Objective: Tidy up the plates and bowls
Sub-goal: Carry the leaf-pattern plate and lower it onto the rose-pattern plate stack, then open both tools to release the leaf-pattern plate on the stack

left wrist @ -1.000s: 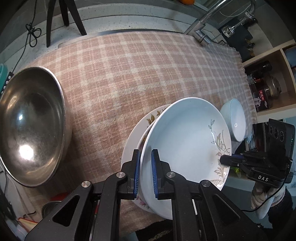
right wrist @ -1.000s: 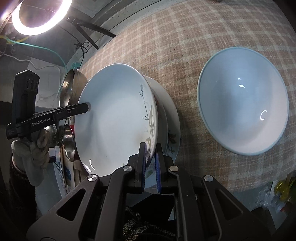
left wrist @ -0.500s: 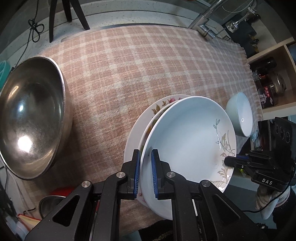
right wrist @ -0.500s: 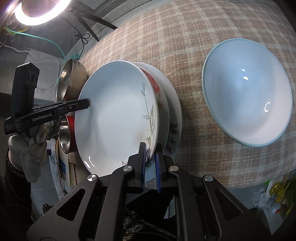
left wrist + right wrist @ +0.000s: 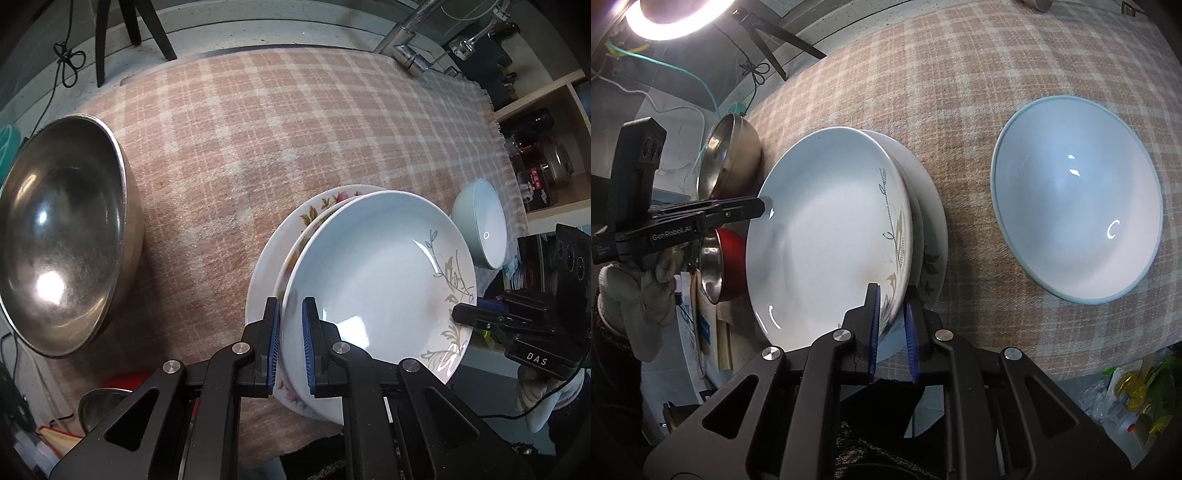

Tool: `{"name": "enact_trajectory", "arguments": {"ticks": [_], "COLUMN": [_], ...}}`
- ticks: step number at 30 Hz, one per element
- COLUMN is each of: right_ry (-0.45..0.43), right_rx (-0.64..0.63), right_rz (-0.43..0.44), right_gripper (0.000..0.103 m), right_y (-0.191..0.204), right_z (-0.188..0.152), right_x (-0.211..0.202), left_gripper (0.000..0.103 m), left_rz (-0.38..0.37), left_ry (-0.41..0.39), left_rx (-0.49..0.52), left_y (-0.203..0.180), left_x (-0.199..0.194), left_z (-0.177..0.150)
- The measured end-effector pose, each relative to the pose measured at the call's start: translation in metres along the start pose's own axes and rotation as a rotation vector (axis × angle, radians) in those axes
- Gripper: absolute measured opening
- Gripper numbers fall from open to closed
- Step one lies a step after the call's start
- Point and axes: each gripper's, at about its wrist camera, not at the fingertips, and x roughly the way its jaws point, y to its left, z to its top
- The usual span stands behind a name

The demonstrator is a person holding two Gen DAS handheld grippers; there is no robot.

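Plaid cloth [image 5: 258, 140] covers the counter. Left claw [image 5: 287, 343] and right claw [image 5: 893, 332] both clamp opposite rims of the white leaf-print plate [image 5: 376, 280], held tilted atop the floral plate [image 5: 269, 258]. Steel bowl [image 5: 55, 236] sits well left of the plates; pale blue bowl [image 5: 1078, 229] sits to their right.

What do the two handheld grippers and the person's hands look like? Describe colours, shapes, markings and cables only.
Both the left gripper and the right gripper are black, with triangular cut-outs, silver screws and blue ribbed pads. White lettering reads "GenRobot.AI" and "DAS". A black cable trails from one. Pale gloves cover the hands.
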Motion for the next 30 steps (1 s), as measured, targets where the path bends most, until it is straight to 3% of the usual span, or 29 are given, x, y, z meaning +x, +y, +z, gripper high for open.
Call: {"name": "enact_trajectory", "arguments": {"ticks": [8,24,30], "right_ry": [0.002,0.019,-0.011], "right_rx": [-0.039,-0.189,-0.188], "right_rz": [-0.026,-0.162,-0.153], "right_gripper": [0.017,0.019,0.023], "right_y": [0.002,0.024,0.023], "right_z": [-0.001,0.000,0.003], "right_x": [0.001,0.010,0.002], "left_gripper": [0.010,0.010,0.011], "left_rz": [0.011,-0.003,-0.010], "left_ry": [-0.001,-0.006,-0.030], "left_rx": [0.012,-0.009,-0.020], "left_y": [-0.001,0.003,0.007], "left_x": [0.001,-0.001,-0.010], "left_z": [0.002,-0.001,-0.003]}}
